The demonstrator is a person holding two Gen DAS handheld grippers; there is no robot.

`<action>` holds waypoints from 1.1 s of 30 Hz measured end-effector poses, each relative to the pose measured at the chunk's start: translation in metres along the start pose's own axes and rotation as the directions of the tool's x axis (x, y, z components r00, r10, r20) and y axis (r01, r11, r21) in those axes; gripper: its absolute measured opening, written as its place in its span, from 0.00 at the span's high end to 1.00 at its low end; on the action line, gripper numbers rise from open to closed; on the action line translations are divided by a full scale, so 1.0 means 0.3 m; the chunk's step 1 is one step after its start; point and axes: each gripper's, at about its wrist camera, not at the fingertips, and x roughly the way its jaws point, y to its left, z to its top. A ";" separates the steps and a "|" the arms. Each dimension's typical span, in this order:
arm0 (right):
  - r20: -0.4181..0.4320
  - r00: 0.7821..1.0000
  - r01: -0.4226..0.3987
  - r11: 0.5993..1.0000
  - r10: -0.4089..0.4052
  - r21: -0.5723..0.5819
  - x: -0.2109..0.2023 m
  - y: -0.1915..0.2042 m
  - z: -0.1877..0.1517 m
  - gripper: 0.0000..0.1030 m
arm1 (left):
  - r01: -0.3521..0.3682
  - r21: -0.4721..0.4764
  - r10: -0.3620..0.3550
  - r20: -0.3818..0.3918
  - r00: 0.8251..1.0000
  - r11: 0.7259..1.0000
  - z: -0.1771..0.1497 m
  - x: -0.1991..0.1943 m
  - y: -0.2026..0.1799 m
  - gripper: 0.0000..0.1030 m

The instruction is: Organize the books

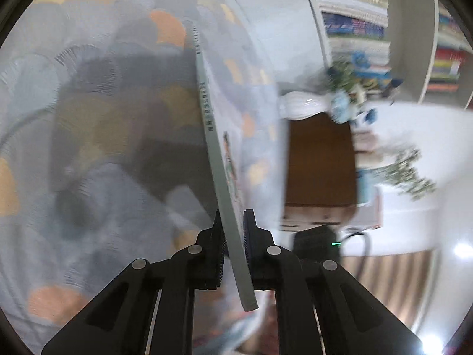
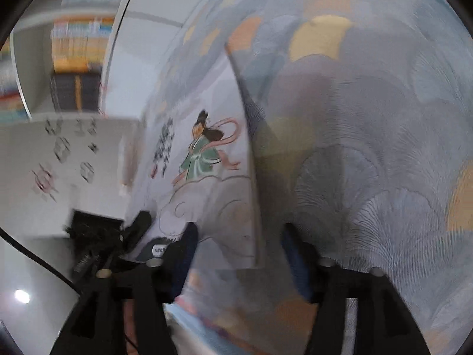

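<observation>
Patterned cloth [image 1: 97,94] in grey-blue scallops with orange patches fills the left of the left wrist view and most of the right wrist view; it looks like the surface the books are being sorted over. Moving right in the left wrist view, a thin book [image 1: 220,177] stands on edge, its grey-green spine with printed characters facing the camera. The left gripper [image 1: 233,248] is clenched on its near lower corner, a pad pressed to each cover — an edge-on hold that probably suits sliding it upright among others. Further right lie a brown wooden panel [image 1: 319,159], blurred green foliage [image 1: 411,174] and, top right, bookshelves [image 1: 354,23] packed with colourful spines, likely where the book is headed.

In the right wrist view, blurred shelves [image 2: 79,44] sit at the far left above a white surface with dark markings [image 2: 62,153]. At the centre is the same book's cover [image 2: 207,159], showing a figure in a green robe on pale clouds. The right gripper [image 2: 236,254] has its jaws spread — released, with the book's lower edge between them but neither pad visibly pressing on it, perhaps ready to steady it.
</observation>
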 end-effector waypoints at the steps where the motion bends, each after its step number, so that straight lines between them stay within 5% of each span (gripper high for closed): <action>1: 0.004 0.999 -0.034 0.999 0.034 0.034 -0.006 -0.019 0.007 0.42 | 0.017 -0.016 -0.017 -0.001 1.000 1.000 0.005 0.002 -0.004 0.93; 12: 0.010 0.974 -0.227 0.963 0.227 0.143 0.073 -0.032 0.073 0.42 | 0.135 -0.133 -0.140 -0.031 0.990 0.982 0.049 -0.023 0.039 0.93; 15: 0.027 0.970 -0.242 0.963 0.241 0.120 0.085 0.018 0.059 0.61 | 0.109 -0.111 -0.116 -0.056 0.992 0.988 0.066 -0.033 0.040 0.93; 23: 0.146 0.989 -0.011 0.985 0.036 -0.174 0.056 0.311 -0.027 0.71 | -0.027 0.138 0.039 -0.087 0.995 0.990 0.122 -0.145 -0.073 0.90; 28: 0.236 0.971 0.118 0.924 -0.032 -0.363 0.054 0.560 -0.095 0.71 | -0.011 0.263 0.022 -0.040 0.999 0.965 0.175 -0.329 -0.170 0.86; 33: 0.260 0.965 0.104 0.880 0.023 -0.464 0.115 0.798 -0.116 0.70 | 0.007 0.334 -0.028 0.056 0.998 0.942 0.240 -0.561 -0.226 0.86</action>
